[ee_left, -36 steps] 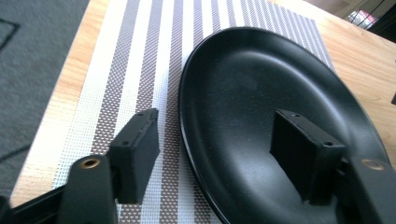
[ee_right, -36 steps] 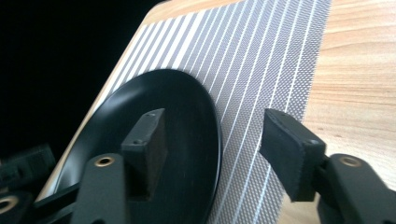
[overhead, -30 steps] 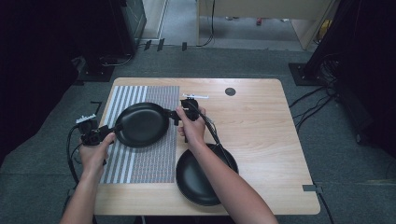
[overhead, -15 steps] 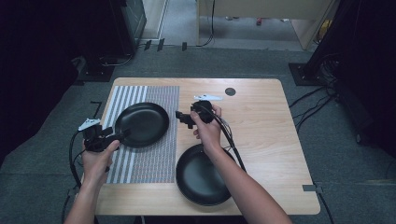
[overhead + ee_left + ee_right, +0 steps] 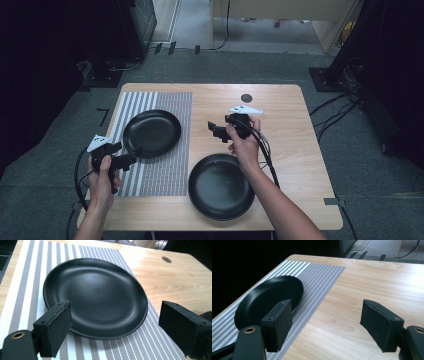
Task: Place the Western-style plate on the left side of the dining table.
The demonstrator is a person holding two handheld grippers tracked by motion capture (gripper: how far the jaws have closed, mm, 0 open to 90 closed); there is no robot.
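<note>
Black plate (image 5: 152, 133) rests flat on the striped placemat (image 5: 160, 170), seemingly just set there; left gripper (image 5: 131, 159) and right gripper (image 5: 214, 131), jaws having just opened wide, hold nothing.

Two black plates (image 5: 152, 133) (image 5: 221, 186), one striped placemat (image 5: 160, 172), two grippers (image 5: 131, 159) (image 5: 214, 131).

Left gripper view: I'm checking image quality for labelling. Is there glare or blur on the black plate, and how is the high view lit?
Left gripper view: soft sheen across the plate, rim sharp, near pads slightly soft. High view: table evenly lit, surroundings dark, second plate faintly glossy.
</note>
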